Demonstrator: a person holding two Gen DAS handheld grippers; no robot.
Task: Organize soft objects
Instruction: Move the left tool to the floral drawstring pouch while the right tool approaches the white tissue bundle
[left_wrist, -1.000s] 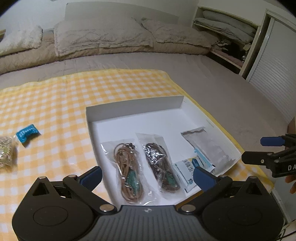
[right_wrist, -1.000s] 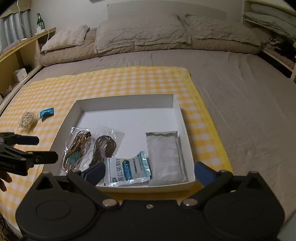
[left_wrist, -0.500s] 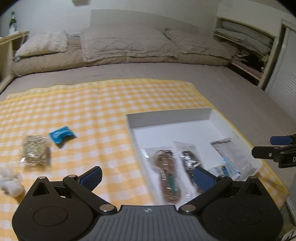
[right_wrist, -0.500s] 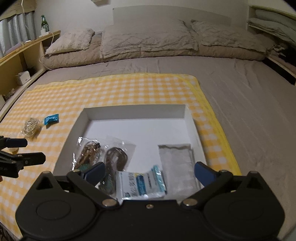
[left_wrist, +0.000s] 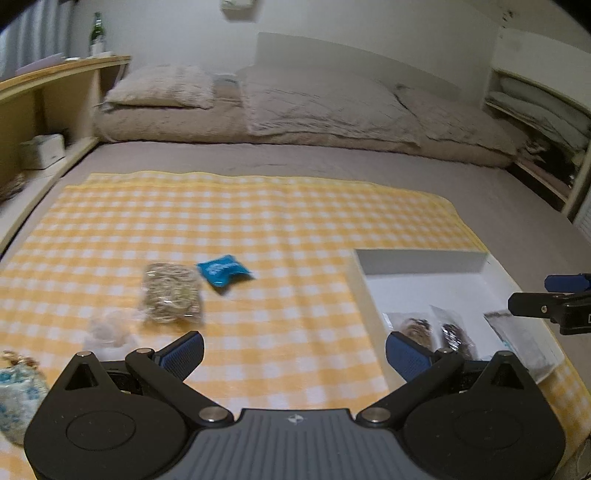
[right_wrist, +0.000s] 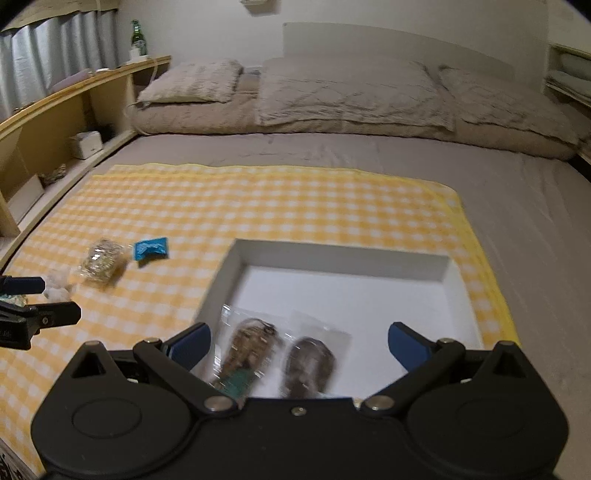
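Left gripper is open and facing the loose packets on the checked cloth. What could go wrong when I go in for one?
The clear bag of pale bands lies close beside the blue packet, with a whitish clump just nearer, so the open left gripper may pinch two at once. A slippery bag could slide on the yellow checked cloth. The white box already holds bags along its near side; aim drops at its bare far half.

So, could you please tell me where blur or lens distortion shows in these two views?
Left wrist view: the clear bag near the tongs is smeared, and the shelf bows. Right wrist view: the bagged cords in the white box are blurred.
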